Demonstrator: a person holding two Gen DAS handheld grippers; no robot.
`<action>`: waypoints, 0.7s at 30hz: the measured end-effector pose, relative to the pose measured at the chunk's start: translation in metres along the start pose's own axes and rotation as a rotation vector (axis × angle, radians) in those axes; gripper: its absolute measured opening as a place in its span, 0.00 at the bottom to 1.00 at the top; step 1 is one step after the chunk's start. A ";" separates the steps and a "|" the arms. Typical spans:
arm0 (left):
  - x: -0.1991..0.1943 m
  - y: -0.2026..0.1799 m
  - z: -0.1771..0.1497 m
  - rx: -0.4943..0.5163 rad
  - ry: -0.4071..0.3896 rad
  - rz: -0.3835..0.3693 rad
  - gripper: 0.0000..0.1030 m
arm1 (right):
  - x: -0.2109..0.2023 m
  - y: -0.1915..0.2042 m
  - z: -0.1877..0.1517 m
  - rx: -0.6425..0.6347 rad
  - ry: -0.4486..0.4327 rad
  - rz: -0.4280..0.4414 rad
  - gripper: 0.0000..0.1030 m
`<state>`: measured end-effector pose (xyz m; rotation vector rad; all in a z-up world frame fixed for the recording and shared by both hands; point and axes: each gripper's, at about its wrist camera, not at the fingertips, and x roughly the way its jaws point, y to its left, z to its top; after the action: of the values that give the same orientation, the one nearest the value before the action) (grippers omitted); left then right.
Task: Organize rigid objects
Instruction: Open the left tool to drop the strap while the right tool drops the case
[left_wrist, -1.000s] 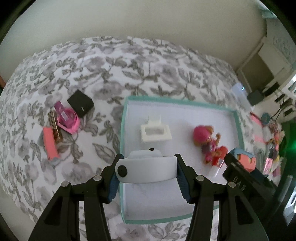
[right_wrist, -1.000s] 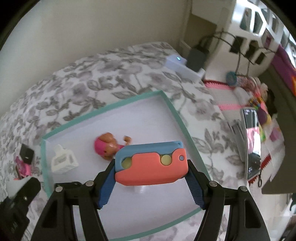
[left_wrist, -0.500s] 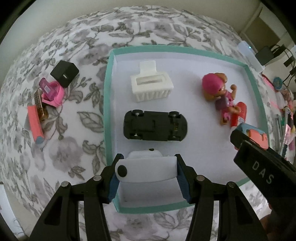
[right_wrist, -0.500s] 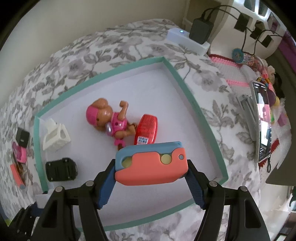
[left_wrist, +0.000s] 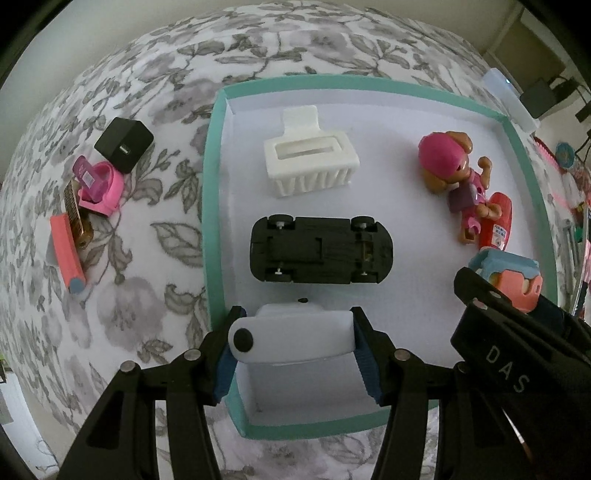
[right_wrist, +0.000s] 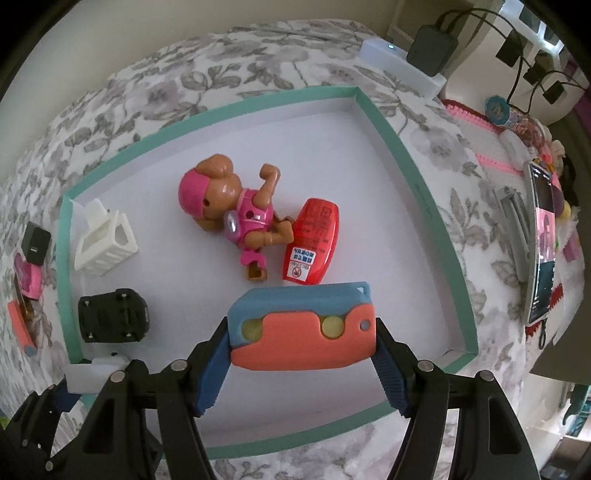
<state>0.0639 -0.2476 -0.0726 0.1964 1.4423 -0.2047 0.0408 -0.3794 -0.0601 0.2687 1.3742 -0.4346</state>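
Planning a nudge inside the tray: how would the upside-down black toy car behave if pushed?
The black toy car lies wheels-up on the tray floor, so it would probably slide rather than roll. It looks like hard moulded plastic, likely stiff and light. On the smooth white floor it may skid or spin from an off-centre push.

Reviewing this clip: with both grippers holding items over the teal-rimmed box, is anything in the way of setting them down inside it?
Nothing visible blocks either. The left gripper holds the white case over bare floor at the near corner of the box, short of the black toy car. The right gripper holds the coral-and-blue block over bare floor, short of the red container.
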 end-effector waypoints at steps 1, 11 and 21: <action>0.001 -0.001 0.000 0.003 0.001 -0.004 0.57 | 0.000 0.000 0.000 0.001 0.002 0.001 0.71; 0.014 0.003 0.008 0.000 -0.013 -0.012 0.57 | 0.003 0.006 -0.002 -0.005 0.009 0.017 0.72; 0.019 0.016 0.018 -0.002 -0.034 -0.005 0.59 | 0.002 0.008 0.000 -0.004 -0.002 0.050 0.73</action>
<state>0.0875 -0.2367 -0.0890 0.1868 1.4088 -0.2093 0.0450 -0.3725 -0.0628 0.2983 1.3631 -0.3901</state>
